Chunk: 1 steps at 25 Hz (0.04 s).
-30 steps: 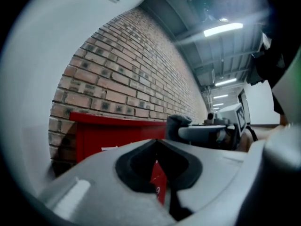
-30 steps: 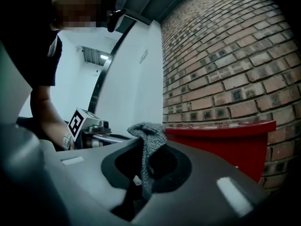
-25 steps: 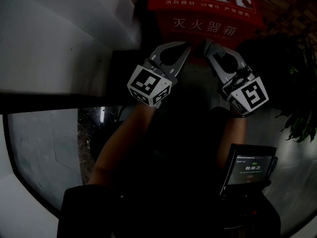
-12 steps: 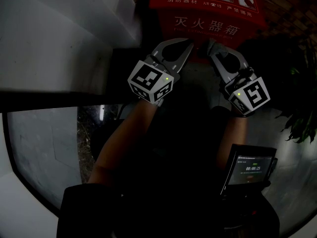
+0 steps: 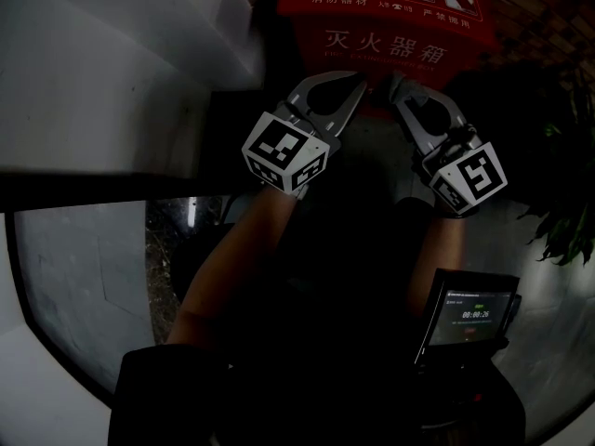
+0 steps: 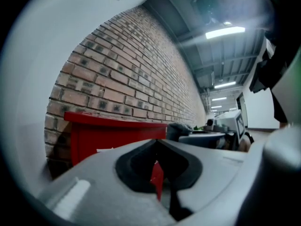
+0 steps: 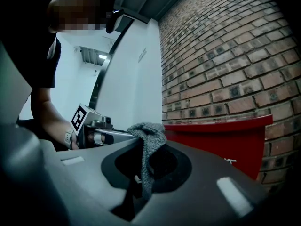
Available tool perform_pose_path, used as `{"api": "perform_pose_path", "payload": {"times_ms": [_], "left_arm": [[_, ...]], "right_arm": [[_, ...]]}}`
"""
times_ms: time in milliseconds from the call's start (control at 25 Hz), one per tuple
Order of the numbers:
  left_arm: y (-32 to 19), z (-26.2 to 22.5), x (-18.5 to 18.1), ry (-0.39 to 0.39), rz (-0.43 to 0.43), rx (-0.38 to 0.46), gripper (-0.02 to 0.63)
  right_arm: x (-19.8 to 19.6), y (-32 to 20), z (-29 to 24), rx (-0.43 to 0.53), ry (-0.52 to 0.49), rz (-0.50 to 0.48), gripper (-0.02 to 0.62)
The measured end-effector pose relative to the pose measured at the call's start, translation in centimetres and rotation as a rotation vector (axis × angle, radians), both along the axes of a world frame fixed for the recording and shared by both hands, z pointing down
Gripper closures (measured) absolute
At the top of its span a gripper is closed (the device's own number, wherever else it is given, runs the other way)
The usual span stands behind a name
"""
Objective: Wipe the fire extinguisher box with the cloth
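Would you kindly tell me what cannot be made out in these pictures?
Fire extinguisher box: head view, top cut off by the picture's edge.
Cloth: right gripper view, lower end hidden between the jaws.
Screen: head view, print too small and dim.

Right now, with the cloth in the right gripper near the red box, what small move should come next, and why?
Probably ease the right gripper forward until the grey cloth presses on the red fire extinguisher box. The cloth is pinched between its jaws and the box stands just ahead, but I cannot tell whether they touch.
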<state>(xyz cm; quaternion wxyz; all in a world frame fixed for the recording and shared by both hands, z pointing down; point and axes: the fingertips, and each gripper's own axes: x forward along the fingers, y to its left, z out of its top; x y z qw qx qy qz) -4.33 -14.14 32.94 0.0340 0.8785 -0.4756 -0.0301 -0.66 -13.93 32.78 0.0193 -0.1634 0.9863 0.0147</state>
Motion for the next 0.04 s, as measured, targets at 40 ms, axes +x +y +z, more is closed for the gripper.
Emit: {"api": "perform_pose_path", "payload": {"times_ms": [40], "left_arm": [[0.04, 0.02, 0.13, -0.001, 0.004, -0.001, 0.604]], "right_arm": [[0.08, -0.03, 0.10, -0.002, 0.002, 0.001, 0.563]]}}
